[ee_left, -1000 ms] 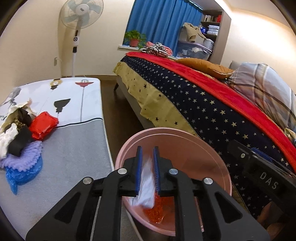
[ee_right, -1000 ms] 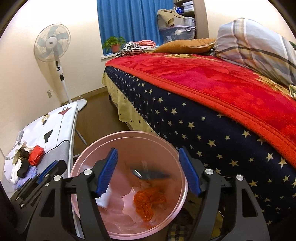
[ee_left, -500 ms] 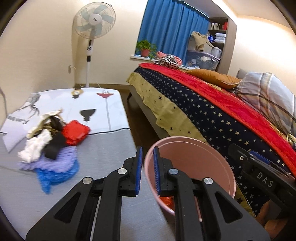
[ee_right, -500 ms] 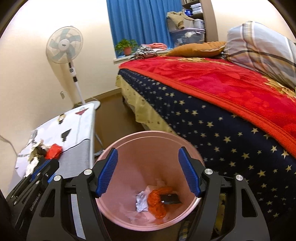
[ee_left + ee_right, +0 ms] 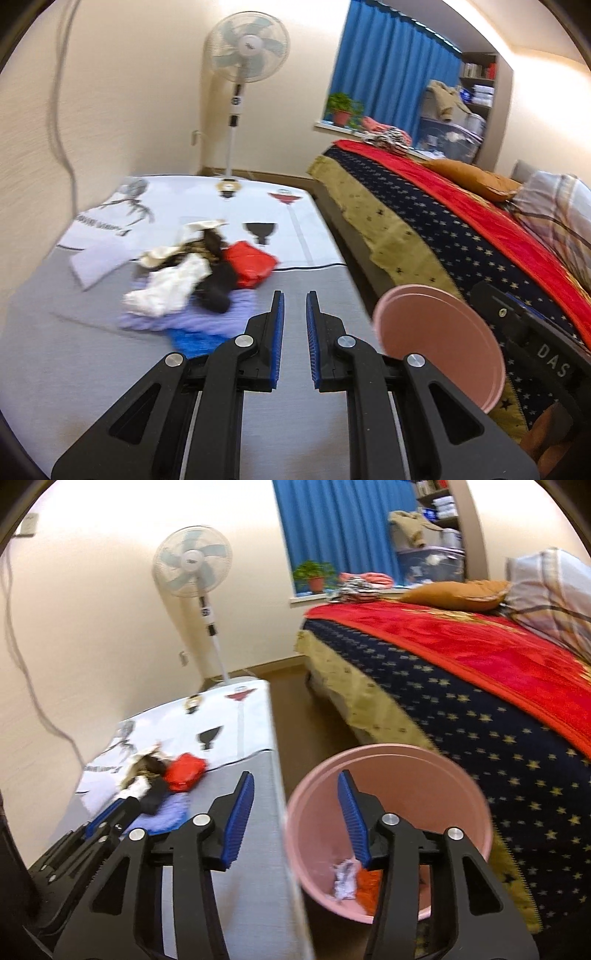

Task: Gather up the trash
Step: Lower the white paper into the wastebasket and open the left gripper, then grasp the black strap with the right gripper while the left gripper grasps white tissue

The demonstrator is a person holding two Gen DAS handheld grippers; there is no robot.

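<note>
A heap of trash lies on the grey table (image 5: 92, 369): a red wrapper (image 5: 249, 267), white crumpled paper (image 5: 170, 288), a black scrap (image 5: 218, 291) and purple and blue pieces (image 5: 207, 317). My left gripper (image 5: 295, 299) hovers over the table just right of the heap, its jaws a narrow gap apart with nothing in them. The pink bin (image 5: 424, 794) stands between the table and the bed and holds a white paper wad (image 5: 345, 878) and an orange scrap (image 5: 367, 886). My right gripper (image 5: 295, 775) straddles the table edge and bin rim; its jaws are closing, with nothing between them.
A bed (image 5: 461, 236) with a starred navy and red cover runs along the right. A standing fan (image 5: 243, 48) is behind the table by the wall. A cable (image 5: 62, 110) hangs down the left wall. A white sheet (image 5: 99, 262) lies left of the heap.
Both grippers swung left from above the bin toward the table. The white scrap once pinched in the left jaws is gone from them. The right jaws have narrowed.
</note>
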